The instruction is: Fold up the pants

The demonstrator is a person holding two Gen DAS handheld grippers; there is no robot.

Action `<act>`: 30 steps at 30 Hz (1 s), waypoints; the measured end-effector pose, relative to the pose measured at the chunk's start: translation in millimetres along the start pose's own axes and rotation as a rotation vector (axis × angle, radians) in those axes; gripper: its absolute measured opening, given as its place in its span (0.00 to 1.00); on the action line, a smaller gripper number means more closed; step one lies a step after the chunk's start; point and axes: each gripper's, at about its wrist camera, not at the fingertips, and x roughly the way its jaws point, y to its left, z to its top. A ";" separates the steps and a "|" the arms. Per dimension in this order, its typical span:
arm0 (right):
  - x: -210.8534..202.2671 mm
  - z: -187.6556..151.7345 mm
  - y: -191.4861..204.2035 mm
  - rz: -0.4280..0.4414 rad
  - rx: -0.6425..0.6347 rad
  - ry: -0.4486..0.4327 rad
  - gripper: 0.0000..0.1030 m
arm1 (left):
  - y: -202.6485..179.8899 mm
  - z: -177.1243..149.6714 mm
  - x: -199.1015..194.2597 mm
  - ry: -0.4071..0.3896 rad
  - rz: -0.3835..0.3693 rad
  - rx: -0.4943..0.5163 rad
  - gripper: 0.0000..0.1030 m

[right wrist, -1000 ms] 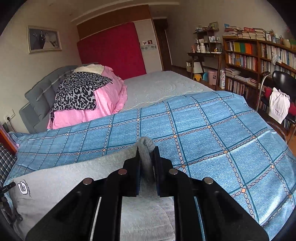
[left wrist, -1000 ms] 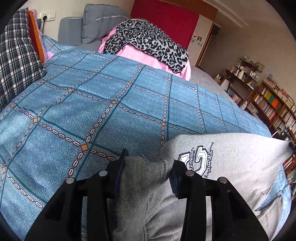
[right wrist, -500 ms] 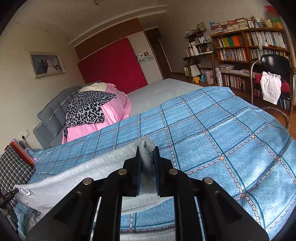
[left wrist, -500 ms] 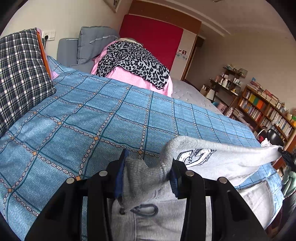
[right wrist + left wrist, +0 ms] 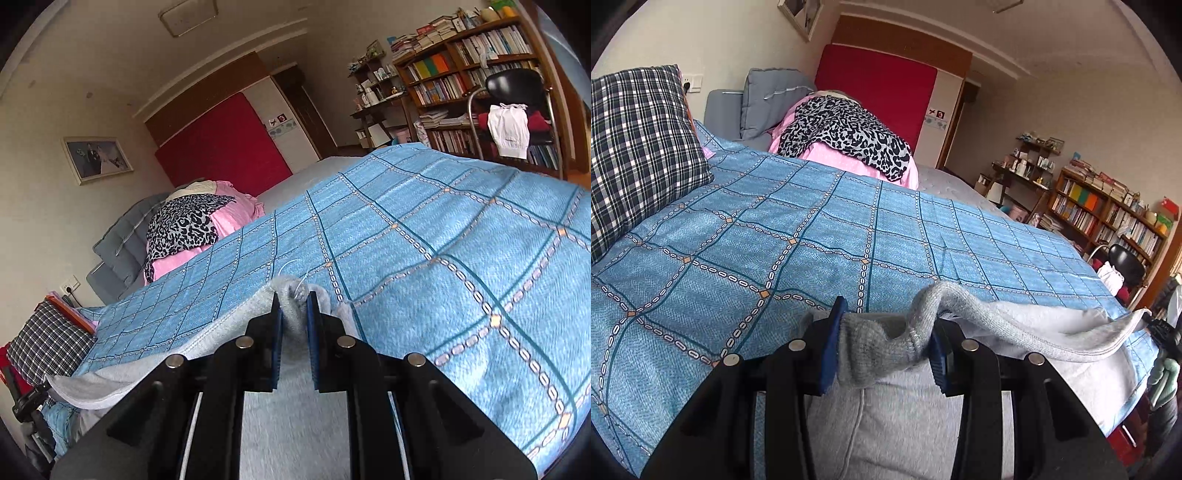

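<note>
The grey pants (image 5: 1015,325) hang stretched between the two tongs above the near edge of the bed (image 5: 812,229), which is covered with a blue checked quilt. Their long axis runs side to side along that near edge, from one grip to the other. The left tongs (image 5: 884,343) are partly closed on a thick bunch of ribbed grey fabric, apparently the waistband end. The right tongs (image 5: 293,328) are pinched narrowly on a fold of the same cloth (image 5: 221,332), with a loose thread showing at the tips. Below the held edge the fabric droops toward the quilt. A plaid pillow (image 5: 639,147) lies at the bed's far left corner.
</note>
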 end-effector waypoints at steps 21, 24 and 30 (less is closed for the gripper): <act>-75.1 -84.4 -29.1 -0.057 0.002 0.005 0.39 | 10.9 -88.2 -17.4 0.034 0.031 0.098 0.47; -80.4 -87.1 -35.8 -0.077 0.038 0.006 0.48 | 11.9 -90.7 -17.2 0.035 0.035 0.099 0.48; -95.3 -96.9 -43.0 -0.072 0.125 0.015 0.49 | 14.5 -93.8 -17.6 0.043 0.048 0.097 0.51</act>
